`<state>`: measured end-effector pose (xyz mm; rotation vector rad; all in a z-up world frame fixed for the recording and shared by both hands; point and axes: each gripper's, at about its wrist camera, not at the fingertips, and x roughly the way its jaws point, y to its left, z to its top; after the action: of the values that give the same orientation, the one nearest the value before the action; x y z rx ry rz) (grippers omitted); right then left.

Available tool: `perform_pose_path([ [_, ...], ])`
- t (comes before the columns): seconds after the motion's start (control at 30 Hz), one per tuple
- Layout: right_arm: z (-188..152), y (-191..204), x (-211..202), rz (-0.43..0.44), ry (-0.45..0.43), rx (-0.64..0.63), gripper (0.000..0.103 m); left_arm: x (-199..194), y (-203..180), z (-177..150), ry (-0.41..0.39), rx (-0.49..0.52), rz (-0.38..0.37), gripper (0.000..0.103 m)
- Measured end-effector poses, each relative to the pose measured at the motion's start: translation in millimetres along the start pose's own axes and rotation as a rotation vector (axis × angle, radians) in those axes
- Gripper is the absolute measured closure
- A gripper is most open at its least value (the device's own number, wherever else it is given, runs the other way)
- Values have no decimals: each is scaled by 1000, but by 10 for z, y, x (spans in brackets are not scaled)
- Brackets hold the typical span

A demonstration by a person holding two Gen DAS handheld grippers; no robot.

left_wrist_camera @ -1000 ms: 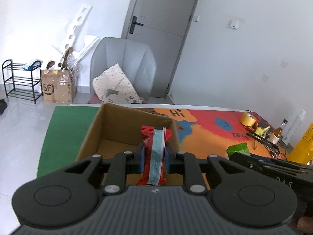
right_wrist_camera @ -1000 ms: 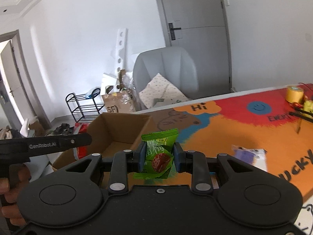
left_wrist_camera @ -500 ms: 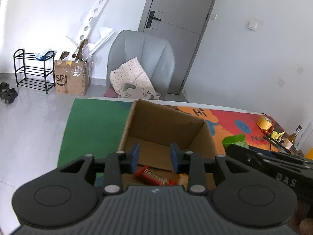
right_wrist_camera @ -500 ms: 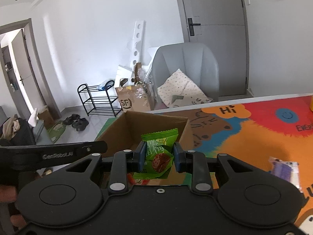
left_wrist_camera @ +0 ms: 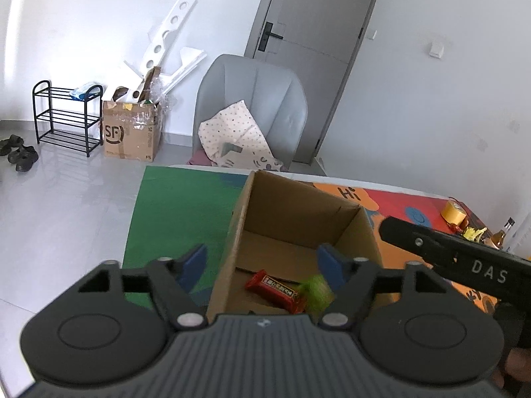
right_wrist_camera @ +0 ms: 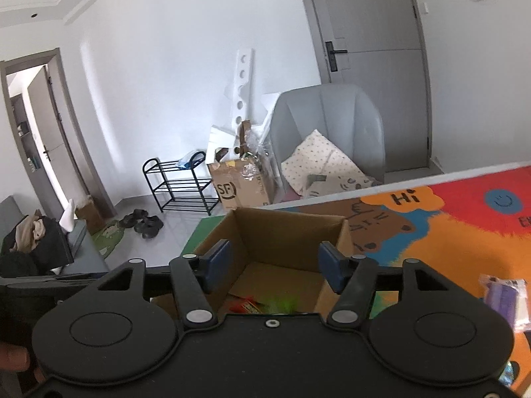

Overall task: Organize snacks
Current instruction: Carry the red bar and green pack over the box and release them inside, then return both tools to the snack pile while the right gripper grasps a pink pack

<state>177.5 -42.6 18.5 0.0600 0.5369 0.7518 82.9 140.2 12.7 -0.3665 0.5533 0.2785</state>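
An open cardboard box [left_wrist_camera: 292, 205] stands on the colourful table mat; it also shows in the right wrist view [right_wrist_camera: 282, 229]. A red snack bar [left_wrist_camera: 275, 290] lies on the box floor. A green snack packet [left_wrist_camera: 315, 295], blurred by motion, is beside it inside the box; it also shows in the right wrist view [right_wrist_camera: 280, 305]. My left gripper [left_wrist_camera: 262, 265] is open and empty above the box's near left corner. My right gripper [right_wrist_camera: 270, 263] is open and empty over the box's near side.
A purple-and-white packet [right_wrist_camera: 506, 297] lies on the mat at right. A yellow tape roll [left_wrist_camera: 453, 212] and a small bottle [left_wrist_camera: 497, 237] stand at the far right. A grey chair [left_wrist_camera: 249, 109] is behind the table.
My left gripper opened and the red bar dropped into the box. My right gripper moved over the box, opened and let go of the green packet, which now is in the box.
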Motion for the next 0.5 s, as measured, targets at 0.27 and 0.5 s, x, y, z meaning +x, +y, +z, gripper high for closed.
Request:
perform_pose_path([
  [0.27, -83, -257, -228, -61, 5, 47, 33, -35, -199, -79, 1, 21, -18, 12],
  [0.5, -176, -449, -438, -93, -3, 73, 26, -85, -400, -166, 5, 56, -43, 8],
])
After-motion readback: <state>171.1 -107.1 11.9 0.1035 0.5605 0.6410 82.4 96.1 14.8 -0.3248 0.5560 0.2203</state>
